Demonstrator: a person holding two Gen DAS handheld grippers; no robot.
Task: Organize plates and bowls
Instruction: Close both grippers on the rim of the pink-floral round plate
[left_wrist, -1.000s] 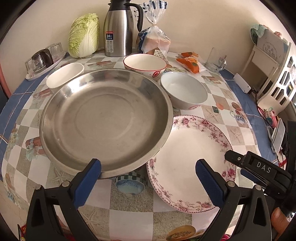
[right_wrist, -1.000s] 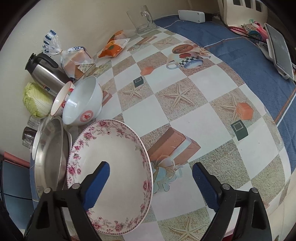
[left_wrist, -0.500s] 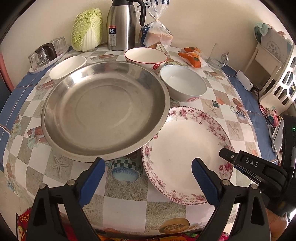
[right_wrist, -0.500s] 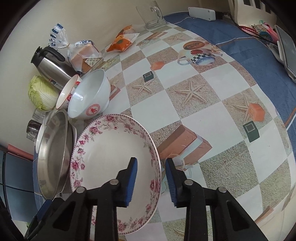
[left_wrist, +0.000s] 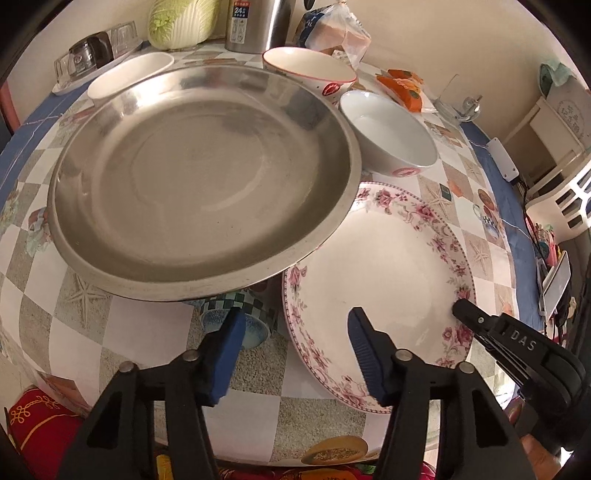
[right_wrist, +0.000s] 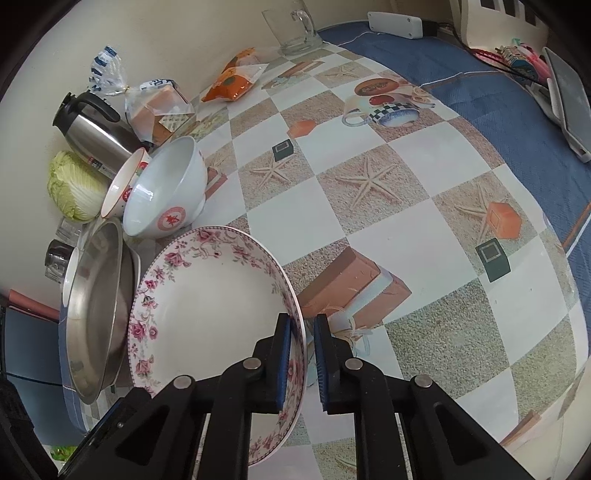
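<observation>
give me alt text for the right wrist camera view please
The right gripper has just closed its jaws on the near rim of a floral plate on a checkered tablecloth. Left of the plate sits a steel pan, with two bowls behind it.

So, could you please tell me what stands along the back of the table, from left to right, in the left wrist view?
Glass tray → napa cabbage → steel thermos jug → bagged bread → orange snack packet → glass mug.
</observation>
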